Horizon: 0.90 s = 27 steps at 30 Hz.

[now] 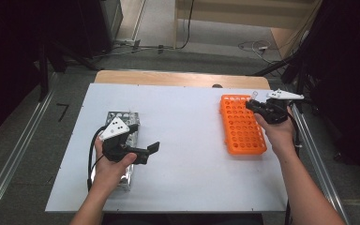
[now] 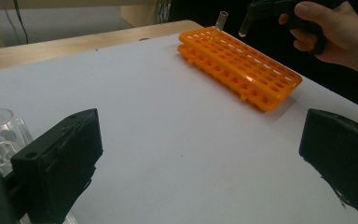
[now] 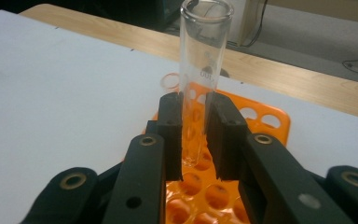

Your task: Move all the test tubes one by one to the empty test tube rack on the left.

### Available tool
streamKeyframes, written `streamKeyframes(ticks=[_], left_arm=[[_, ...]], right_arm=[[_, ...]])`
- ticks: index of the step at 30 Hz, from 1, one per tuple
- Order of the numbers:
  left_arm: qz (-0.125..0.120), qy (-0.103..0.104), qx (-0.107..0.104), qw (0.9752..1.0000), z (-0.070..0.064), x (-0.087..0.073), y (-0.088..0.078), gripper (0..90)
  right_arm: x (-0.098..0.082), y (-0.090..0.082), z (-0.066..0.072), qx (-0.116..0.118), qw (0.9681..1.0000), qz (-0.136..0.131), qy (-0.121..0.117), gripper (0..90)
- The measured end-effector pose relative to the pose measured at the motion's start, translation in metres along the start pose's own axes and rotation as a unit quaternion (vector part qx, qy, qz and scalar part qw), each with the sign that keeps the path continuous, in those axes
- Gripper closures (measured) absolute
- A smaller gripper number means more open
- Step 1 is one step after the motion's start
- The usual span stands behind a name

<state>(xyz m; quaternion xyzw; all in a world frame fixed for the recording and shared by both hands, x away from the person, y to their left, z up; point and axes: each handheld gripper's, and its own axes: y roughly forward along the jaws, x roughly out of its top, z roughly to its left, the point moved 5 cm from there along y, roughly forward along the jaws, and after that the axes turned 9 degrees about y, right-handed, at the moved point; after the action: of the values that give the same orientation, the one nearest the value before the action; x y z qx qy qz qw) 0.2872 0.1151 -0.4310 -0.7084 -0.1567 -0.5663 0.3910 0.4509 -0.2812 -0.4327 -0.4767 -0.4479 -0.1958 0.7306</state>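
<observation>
Tube, clear glass and open at the top, sits clamped between the jaws of the right hand-held gripper. In the right gripper view the two black pads press on its lower half from either side, the rim stands well above them, and its rounded bottom hangs just over the holes of the orange rack.

Going from near to far: at the near left of the bench, the left hand-held gripper hovers with its jaws spread wide and nothing between them. Just beside it is a metal rack; the left gripper view shows more clear tubes standing there.

Farther off, on the right side, the orange rack lies flat on the bench. Another tube already stands in a hole at its far end. In that same view, the held tube is above the rack's far corner, apart from the plastic and leaning a little.

The step in hand looks like carrying a tube to the orange rack for placing. The next move calls for lining the tube's bottom up with a free hole near the standing one, setting it upright, lowering it straight in, and only then letting the jaws part. Coming down tilted could catch the rack's rim or knock the neighbour.
</observation>
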Motion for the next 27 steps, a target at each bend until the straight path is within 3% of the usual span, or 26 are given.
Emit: streamKeyframes(ticks=[8,19,23,27], left_arm=[[0.0,0.005,-0.011,0.9999,-0.009,0.003,0.004,0.0],[0.003,0.012,-0.034,0.9994,-0.027,0.008,0.011,0.5],[0.008,0.02,-0.03,0.9993,-0.037,0.012,0.014,4.7],[0.017,0.021,-0.028,0.9992,-0.046,0.017,0.018,12.9]], right_arm=[[-0.018,-0.019,0.04,0.037,0.9991,0.005,-0.02,74.0],[-0.047,-0.043,0.106,0.097,0.9942,0.007,-0.045,73.9],[-0.054,-0.048,0.128,0.111,0.9914,0.016,-0.067,73.8],[-0.061,-0.054,0.148,0.13,0.9887,0.02,-0.072,73.9]])
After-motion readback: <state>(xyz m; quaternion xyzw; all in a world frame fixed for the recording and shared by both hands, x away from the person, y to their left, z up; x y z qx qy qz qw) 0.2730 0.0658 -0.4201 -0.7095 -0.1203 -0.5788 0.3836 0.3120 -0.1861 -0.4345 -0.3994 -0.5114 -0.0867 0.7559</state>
